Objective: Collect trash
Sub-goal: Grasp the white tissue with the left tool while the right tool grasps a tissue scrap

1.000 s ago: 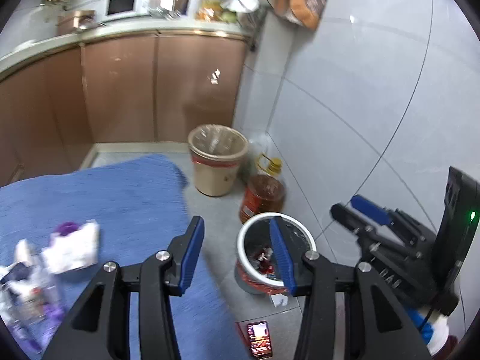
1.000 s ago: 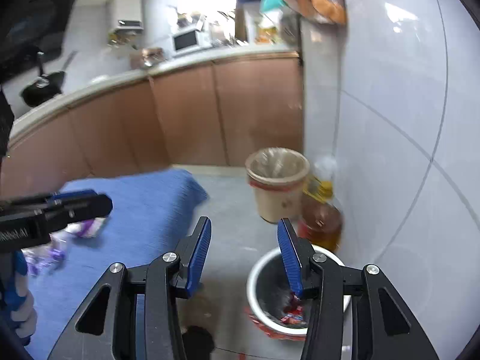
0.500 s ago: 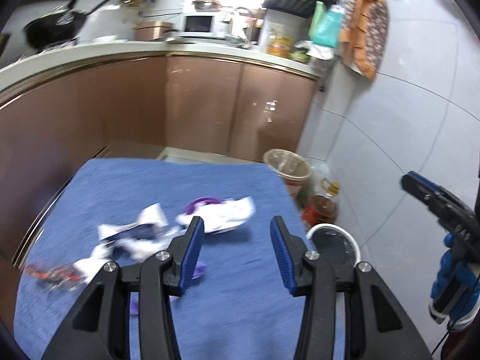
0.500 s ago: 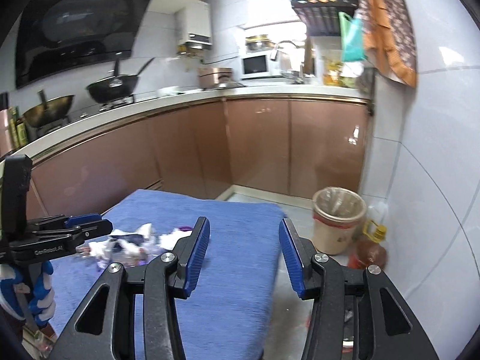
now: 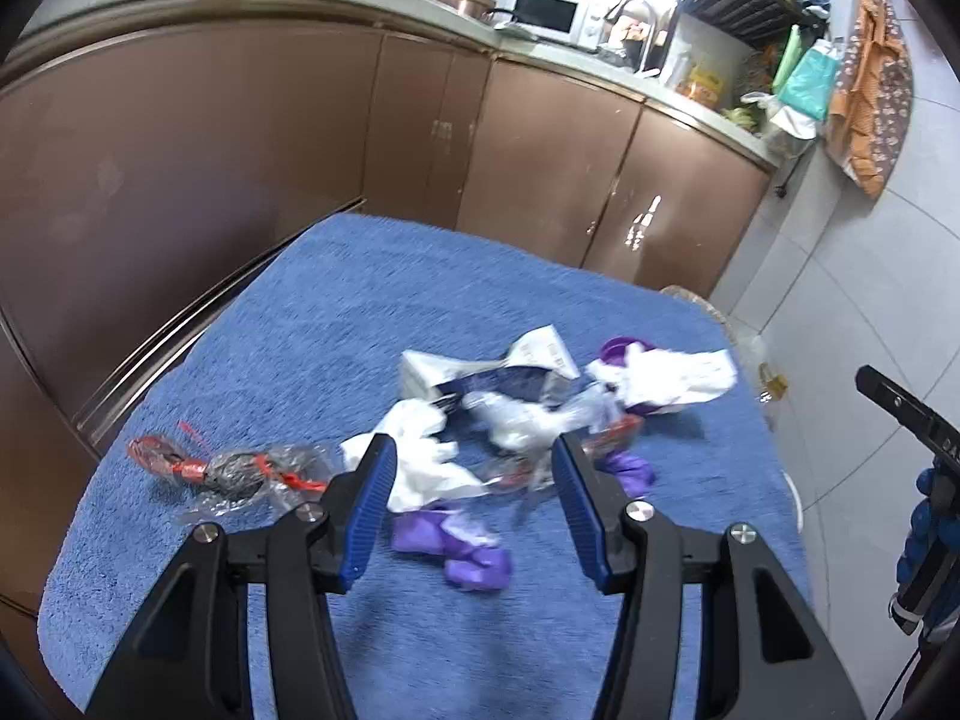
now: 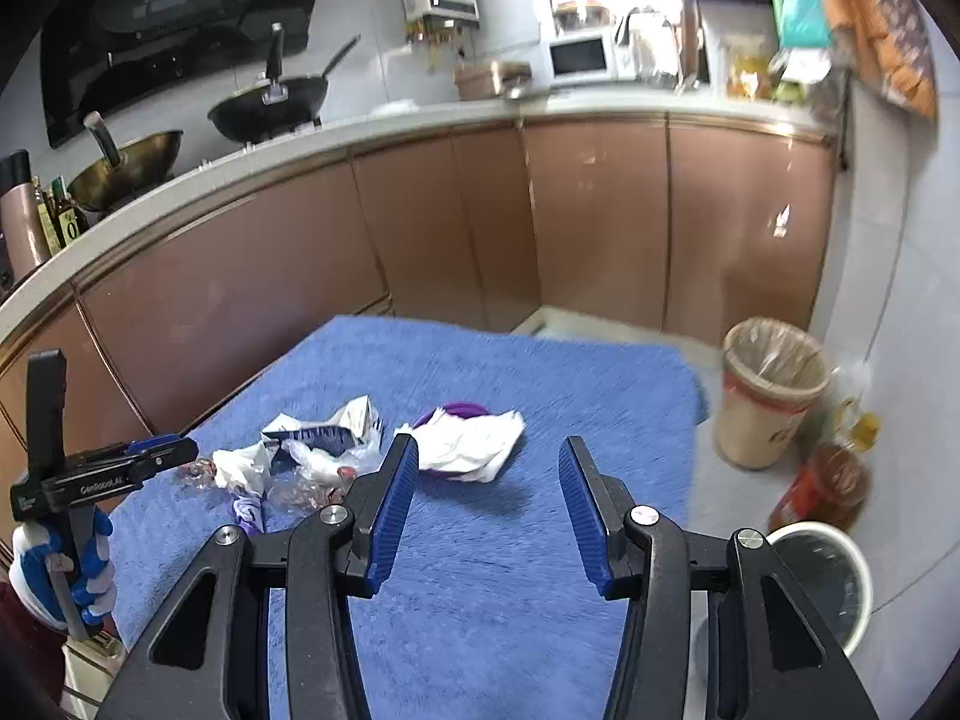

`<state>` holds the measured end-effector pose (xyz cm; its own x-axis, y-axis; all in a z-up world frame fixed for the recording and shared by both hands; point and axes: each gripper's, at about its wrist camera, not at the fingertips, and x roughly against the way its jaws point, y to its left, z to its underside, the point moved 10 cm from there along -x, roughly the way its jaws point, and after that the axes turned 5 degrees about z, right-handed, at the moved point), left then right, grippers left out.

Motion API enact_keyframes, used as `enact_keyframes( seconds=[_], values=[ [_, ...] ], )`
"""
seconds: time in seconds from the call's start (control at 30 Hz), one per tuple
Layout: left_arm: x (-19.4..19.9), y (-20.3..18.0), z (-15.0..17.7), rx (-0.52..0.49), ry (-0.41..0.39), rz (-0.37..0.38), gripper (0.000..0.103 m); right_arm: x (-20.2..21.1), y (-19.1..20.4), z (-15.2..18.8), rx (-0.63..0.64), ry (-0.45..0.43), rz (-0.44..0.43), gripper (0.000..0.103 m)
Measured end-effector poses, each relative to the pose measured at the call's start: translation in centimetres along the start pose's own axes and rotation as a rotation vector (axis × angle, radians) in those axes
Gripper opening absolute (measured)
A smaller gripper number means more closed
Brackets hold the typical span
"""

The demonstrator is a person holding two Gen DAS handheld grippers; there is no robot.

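Trash (image 5: 510, 420) lies mid blue mat (image 5: 372, 300), spread twd its right edge. Left gripper (image 5: 474, 504) jaws just widened, empty, above white wrapper (image 5: 420, 468). Right gripper (image 6: 486, 504) half open, empty. Drop straight, pinch one piece only. Readable writing: none legible.

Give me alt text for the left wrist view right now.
The open, empty left gripper hovers over a pile of trash, white paper, clear plastic and purple scraps, on a blue towel-covered table. Brown kitchen cabinets stand behind.
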<state>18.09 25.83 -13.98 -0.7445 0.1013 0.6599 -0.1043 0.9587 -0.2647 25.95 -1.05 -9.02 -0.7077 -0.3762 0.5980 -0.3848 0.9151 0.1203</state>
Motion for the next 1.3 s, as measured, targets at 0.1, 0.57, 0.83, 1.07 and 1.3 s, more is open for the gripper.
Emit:
enact_keyframes(
  seconds=[0.1,0.57,0.83,1.07,1.3],
  values=[
    [-1.3,1.1,0.6,0.015,0.014,-0.017,0.052,-3.5,0.3,0.5,-0.022,0.042,-0.030,0.048],
    [-5.2,2.5,0.8,-0.002,0.035,-0.026,0.052,-13.4,0.2,2.1,-0.150,0.150,-0.122,0.048],
    [-5.7,1.8,1.5,-0.028,0.054,-0.006,0.036,-14.2,1.4,1.8,-0.129,0.148,-0.163,0.010],
    [-5.8,1.6,1.5,-0.025,0.059,0.006,0.007,-13.0,2.6,1.2,-0.087,0.128,-0.185,0.003],
    [-4.6,1.7,1.1,-0.016,0.024,0.008,0.001,-10.5,3.8,-0.1,-0.053,0.082,-0.203,0.003]
  ],
)
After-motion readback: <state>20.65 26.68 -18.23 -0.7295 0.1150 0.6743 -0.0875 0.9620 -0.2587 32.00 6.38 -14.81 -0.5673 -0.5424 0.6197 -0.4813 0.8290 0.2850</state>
